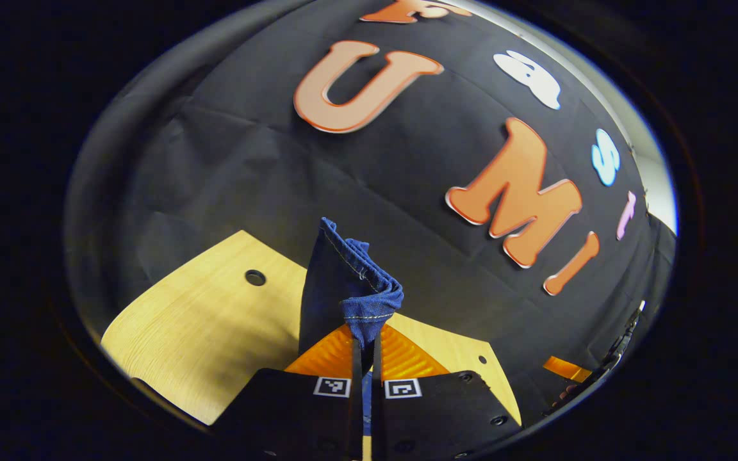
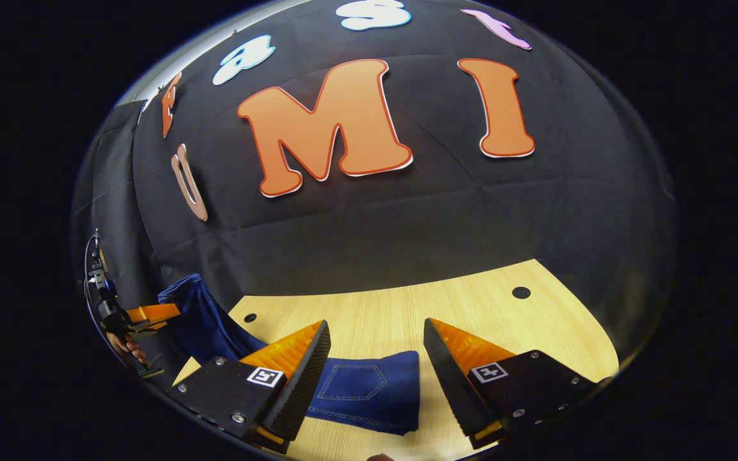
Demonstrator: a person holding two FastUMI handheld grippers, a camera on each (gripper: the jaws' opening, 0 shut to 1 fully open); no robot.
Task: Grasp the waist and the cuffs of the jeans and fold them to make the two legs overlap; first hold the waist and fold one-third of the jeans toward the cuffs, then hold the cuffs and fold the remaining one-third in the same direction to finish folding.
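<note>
Now: L claw [image 1: 367, 349] pinched tight on a bunched denim edge of the jeans [image 1: 350, 288], lifted off the worktop [image 1: 202, 326]; cuff or waist, can't tell. R claw [image 2: 375, 358] wide, empty, hovering over the pocket end of the jeans [image 2: 369, 387], which lies flat at 6 o'clock in the right gripper view. L claw also seen there at 9 o'clock. Judged step: leg-overlap fold, early. Next: R closes on the pocket end, then both carry across together.
</note>
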